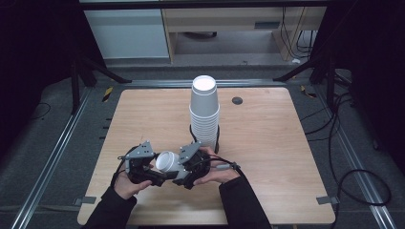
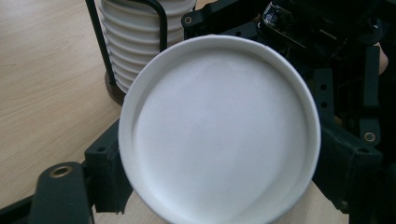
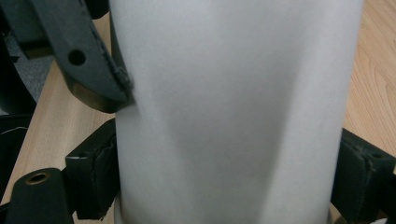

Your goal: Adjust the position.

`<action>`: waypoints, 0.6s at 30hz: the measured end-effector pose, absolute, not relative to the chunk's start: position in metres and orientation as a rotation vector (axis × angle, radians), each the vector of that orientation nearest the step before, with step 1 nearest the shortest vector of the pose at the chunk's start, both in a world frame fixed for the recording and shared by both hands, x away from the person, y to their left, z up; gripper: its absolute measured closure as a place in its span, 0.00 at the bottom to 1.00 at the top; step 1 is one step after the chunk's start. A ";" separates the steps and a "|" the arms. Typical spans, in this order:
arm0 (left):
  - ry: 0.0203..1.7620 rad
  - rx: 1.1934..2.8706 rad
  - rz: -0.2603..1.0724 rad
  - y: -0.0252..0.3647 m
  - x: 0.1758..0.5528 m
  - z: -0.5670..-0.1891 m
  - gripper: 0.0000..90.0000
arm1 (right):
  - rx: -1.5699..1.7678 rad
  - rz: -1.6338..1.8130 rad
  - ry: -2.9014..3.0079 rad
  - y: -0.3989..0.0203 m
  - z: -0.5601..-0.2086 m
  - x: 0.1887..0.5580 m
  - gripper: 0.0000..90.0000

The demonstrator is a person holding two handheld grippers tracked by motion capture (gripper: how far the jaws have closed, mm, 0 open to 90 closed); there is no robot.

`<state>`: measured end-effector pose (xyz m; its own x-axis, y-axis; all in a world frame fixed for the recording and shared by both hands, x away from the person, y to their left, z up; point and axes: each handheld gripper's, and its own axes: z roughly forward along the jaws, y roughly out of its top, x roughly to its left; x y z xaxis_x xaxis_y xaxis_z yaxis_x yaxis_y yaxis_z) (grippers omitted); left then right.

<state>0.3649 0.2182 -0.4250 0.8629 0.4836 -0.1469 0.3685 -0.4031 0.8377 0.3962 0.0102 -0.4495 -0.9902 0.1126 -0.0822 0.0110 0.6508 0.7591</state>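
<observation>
Left gripper (image 1: 152, 175): held low over the near edge of the table; its jaws are pressed against the sides of the single cup, one pad seen at either flank of the cup's end in the left gripper view, so the cup is pinched

Right gripper (image 1: 184, 172): brought in close from the opposite side; in the right gripper view its own jaws are seen set against both sides of the cup wall, pinching it, with a jaw of the other gripper pressed on the wall further up

Single cup (image 1: 167, 161): white paper cup, carried on its side above the table between the two grippers, touching both, clear of the stack; its round white end (image 2: 219, 130) is turned toward the left gripper's camera

Reason for hold: judged to be a two-handed grip, so that the cup can be passed across or steadied before it is moved; which jaw pair bears the load cannot be told

Cup stack (image 1: 204, 113): tall column of nested white cups, standing upright just beyond the grippers, kept in a black wire holder (image 2: 161, 21) so that it is not tipped

Table (image 1: 267, 143): light wood, bare around the stack

Dark round mark (image 1: 237, 100): set into the far part of the table, well apart from the work

Beyond: floor, cables and pale cabinets, not involved
</observation>
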 end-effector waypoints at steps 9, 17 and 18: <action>0.614 2.030 0.149 0.219 0.364 -0.423 0.23 | 0.116 1.254 2.739 0.012 -0.450 0.396 0.13; 0.620 2.023 0.143 0.221 0.364 -0.422 0.24 | 0.133 1.266 2.724 0.011 -0.449 0.397 0.11; 0.616 2.028 0.151 0.220 0.363 -0.422 0.24 | 0.138 1.265 2.725 0.011 -0.449 0.397 0.10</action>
